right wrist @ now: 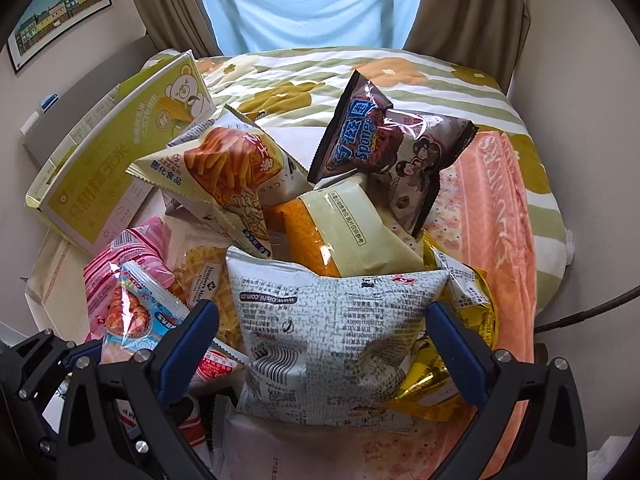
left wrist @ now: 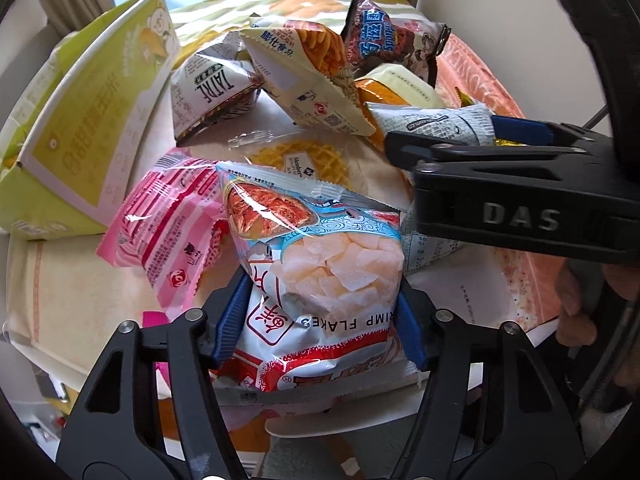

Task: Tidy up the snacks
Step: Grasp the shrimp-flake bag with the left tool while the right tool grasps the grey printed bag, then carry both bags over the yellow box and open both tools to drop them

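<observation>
My left gripper (left wrist: 324, 320) is shut on a shrimp flakes bag (left wrist: 316, 280), its blue pads pressing both sides; the bag also shows in the right wrist view (right wrist: 136, 316). My right gripper (right wrist: 320, 340) is open, its fingers either side of a grey-white printed snack bag (right wrist: 332, 332) without pressing it; in the left wrist view that gripper (left wrist: 500, 176) reaches in from the right. The snack pile holds a fries bag (right wrist: 224, 168), a dark Sponge bag (right wrist: 384, 144), an orange and cream bag (right wrist: 344, 232), a pink bag (left wrist: 172, 224), a waffle packet (left wrist: 300, 160) and a Tatale bag (left wrist: 208, 96).
A yellow-green corn box (right wrist: 96, 168) lies at the left. A gold wrapper (right wrist: 464, 360) sits under the grey bag. The pile rests on a bed with a floral quilt (right wrist: 304, 76) and an orange towel (right wrist: 500, 232). Curtains and a window are behind.
</observation>
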